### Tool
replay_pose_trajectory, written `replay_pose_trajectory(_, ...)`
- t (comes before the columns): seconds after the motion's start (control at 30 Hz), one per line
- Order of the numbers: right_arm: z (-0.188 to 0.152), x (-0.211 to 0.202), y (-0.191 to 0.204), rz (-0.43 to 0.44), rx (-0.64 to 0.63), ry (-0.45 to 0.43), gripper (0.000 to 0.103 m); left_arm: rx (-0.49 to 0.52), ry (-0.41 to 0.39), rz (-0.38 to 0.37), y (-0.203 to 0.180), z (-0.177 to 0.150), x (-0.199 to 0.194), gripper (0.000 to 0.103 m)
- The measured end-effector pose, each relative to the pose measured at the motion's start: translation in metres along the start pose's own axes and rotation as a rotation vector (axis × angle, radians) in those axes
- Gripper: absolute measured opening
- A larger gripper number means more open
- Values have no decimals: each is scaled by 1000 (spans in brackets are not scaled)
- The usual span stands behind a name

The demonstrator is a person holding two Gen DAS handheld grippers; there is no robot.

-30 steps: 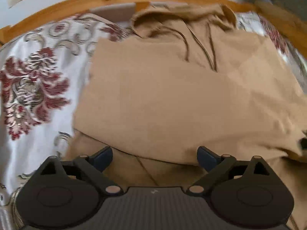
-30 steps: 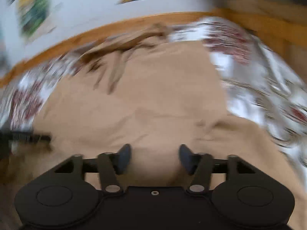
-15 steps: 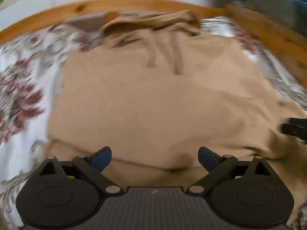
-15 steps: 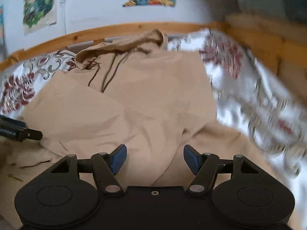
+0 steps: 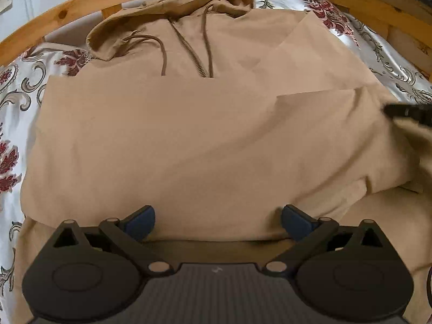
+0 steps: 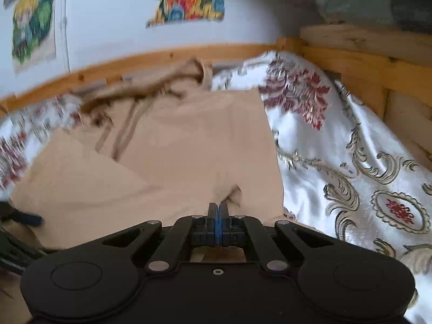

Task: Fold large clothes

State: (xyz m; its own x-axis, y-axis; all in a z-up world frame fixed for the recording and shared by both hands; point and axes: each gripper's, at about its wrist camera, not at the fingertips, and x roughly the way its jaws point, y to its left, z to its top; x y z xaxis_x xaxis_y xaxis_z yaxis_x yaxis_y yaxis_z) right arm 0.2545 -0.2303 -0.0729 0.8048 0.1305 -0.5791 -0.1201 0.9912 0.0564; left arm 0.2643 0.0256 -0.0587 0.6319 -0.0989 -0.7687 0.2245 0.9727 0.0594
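- A tan hoodie (image 5: 205,135) lies spread front-up across a floral satin bedspread (image 5: 16,113) inside a pine bed frame (image 5: 62,13), hood at the far end, near hem toward the cameras.
- Left: the left gripper (image 5: 217,222) hangs over the near hem with its jaws spread wide, holding nothing.
- Centre: a broad panel of cloth already lies folded over the chest, its straight far edge just below the zip (image 5: 191,56) and brown drawstrings (image 5: 208,46); the job looks roughly midway, with the long fold up toward the hood not yet made.
- Right: the right gripper (image 6: 217,212) has its blue pads pressed together on a puckered pinch of the hoodie's right edge.
- The fabric reads matte, soft and thick, creasing in broad ridges; the bedspread is glossy, with red and grey scrollwork.
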Motion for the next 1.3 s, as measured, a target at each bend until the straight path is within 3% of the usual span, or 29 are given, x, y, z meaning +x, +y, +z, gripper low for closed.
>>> replay_pose_trajectory(0.03,0,1,-1,-18,9,17,1,-2,0,1,2,-1,-3,101)
replay_pose_trajectory(0.1,-2,-16,1,-34,2,-45,16,-20,-15,-15,8,-3,-10,99)
replay_pose_trajectory(0.13,-3,-24,4,-21,-11,-75,30,-32,-21,-26,12,-5,-12,99)
replay_pose_trajectory(0.17,-6,-28,9,-8,-41,-84,38,-35,-15,-25,14,-5,-11,99)
replay_pose_trajectory(0.23,-15,-23,25,-6,-146,-31,38,-33,11,-7,16,-4,-6,101)
replay_pose_trajectory(0.3,-28,-1,38,-15,-240,87,38,-52,32,-12,21,1,-5,101)
replay_pose_trajectory(0.43,-17,-8,26,2,-136,69,37,-93,32,-8,35,5,-21,101)
replay_pose_trajectory(0.5,-5,-22,20,25,-107,19,44,-88,9,7,46,9,-35,101)
replay_pose_trajectory(0.67,35,-38,11,75,-108,-77,77,-55,-30,168,82,38,-70,101)
replay_pose_trajectory(0.8,67,-11,14,84,-142,-122,80,-55,-36,284,118,75,-94,102)
replay_pose_trajectory(0.93,116,41,42,86,-241,-161,95,-128,-67,381,145,126,-95,102)
replay_pose_trajectory(1.03,165,86,54,54,-226,-190,95,-112,-83,431,151,161,-63,102)
replay_pose_trajectory(1.1,186,112,55,25,-181,-187,93,-54,-151,443,149,175,-34,102)
replay_pose_trajectory(1.17,198,131,53,11,-143,-171,73,6,-208,406,147,184,-6,93)
replay_pose_trajectory(1.3,205,151,49,-26,-161,-140,62,90,-273,380,144,187,42,84)
